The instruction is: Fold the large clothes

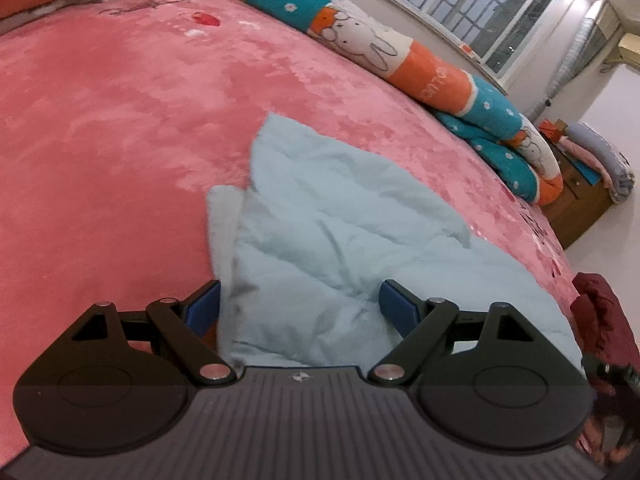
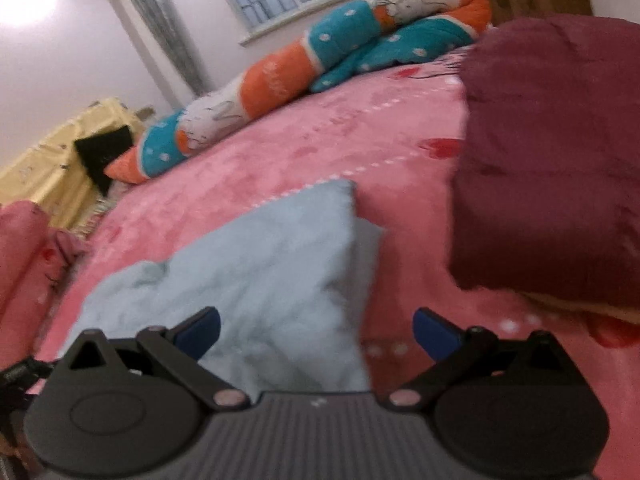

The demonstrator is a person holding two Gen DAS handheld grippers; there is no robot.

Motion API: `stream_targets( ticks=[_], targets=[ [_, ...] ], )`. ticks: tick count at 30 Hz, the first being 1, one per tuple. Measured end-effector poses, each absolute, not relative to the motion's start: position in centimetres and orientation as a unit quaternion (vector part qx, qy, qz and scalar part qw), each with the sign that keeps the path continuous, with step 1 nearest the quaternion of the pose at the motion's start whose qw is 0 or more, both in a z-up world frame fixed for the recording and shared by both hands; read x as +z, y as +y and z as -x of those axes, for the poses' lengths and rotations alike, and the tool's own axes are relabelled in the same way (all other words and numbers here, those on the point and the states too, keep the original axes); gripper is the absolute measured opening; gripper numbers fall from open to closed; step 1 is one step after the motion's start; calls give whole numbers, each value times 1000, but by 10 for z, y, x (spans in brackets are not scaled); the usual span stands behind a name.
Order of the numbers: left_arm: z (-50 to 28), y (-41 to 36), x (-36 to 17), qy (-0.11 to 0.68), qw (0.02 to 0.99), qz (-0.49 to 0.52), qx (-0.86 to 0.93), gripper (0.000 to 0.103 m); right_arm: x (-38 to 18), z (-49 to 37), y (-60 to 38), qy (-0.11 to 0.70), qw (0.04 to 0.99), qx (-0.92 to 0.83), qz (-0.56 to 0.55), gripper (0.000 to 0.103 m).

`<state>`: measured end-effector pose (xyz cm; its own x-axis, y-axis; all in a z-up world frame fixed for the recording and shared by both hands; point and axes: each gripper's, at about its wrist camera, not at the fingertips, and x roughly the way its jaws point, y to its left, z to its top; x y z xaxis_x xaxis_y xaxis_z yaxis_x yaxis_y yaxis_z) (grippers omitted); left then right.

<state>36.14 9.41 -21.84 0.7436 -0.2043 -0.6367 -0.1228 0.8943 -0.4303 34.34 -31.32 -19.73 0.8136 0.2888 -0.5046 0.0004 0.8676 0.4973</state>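
Counts: one light blue garment point(image 1: 332, 216), one dark red garment point(image 2: 552, 152), one long rolled quilt point(image 1: 360, 36) in teal, orange and white with rabbit prints, one pink bed point(image 1: 120, 128), one barred window point(image 1: 472, 4), one wooden cabinet point(image 1: 576, 204).

Blue garment: lies crumpled on the pink bed cover, one pointed corner aimed toward the far side of the bed. In the left wrist view a folded edge runs along its left side.

Left claw point(image 1: 300, 308): spread wide, both blue pads visible. Garment fills the gap between the fingers and reaches right up to the claw body. Left pad sits at the cloth's folded edge; right pad has cloth around it. Whether either pad touches the cloth: cannot tell.

Right claw point(image 2: 316, 332): spread wide. Blue garment point(image 2: 280, 280) lies between the fingers, biased toward the left pad; bare pink bed cover point(image 2: 280, 152) shows next to the right pad. View is blurred.

Dark red garment: bulky, to the right of the right claw, well apart from the blue garment's point. Its edge also shows at the far right of the left wrist view.

Rolled quilt: along the far edge of the bed under the window.
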Motion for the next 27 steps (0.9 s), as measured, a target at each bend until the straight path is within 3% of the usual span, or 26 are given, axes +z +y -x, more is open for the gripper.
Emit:
stream_targets(
  ticks=[3, 5, 6, 7, 11, 12, 13, 18, 27],
  targets=[
    [-364, 88, -217, 352, 907, 229, -31, 103, -194, -367, -309, 296, 916, 85, -258, 102],
    [-365, 83, -216, 347, 910, 225, -34, 103, -197, -383, -304, 323, 905, 87, -264, 92],
    [-366, 81, -215, 346, 911, 222, -35, 103, -197, -386, -302, 328, 903, 88, -264, 72],
    [-366, 79, -213, 341, 913, 219, -35, 101, -196, -388, -299, 331, 904, 82, -259, 58],
    [-363, 71, -206, 318, 925, 199, -58, 101, -182, -375, -286, 311, 916, 89, -239, 35],
    [-362, 68, -204, 313, 927, 196, -62, 100, -178, -369, -284, 302, 918, 98, -238, 21],
    [-360, 66, -203, 308, 930, 192, -64, 99, -172, -362, -283, 292, 921, 109, -236, 14],
    [-349, 63, -196, 281, 939, 180, -83, 98, -140, -330, -264, 257, 927, 187, -200, 3],
    [-320, 54, -184, 239, 954, 139, -120, 103, -147, -231, -214, 318, 876, 359, -51, 3]
  ],
)
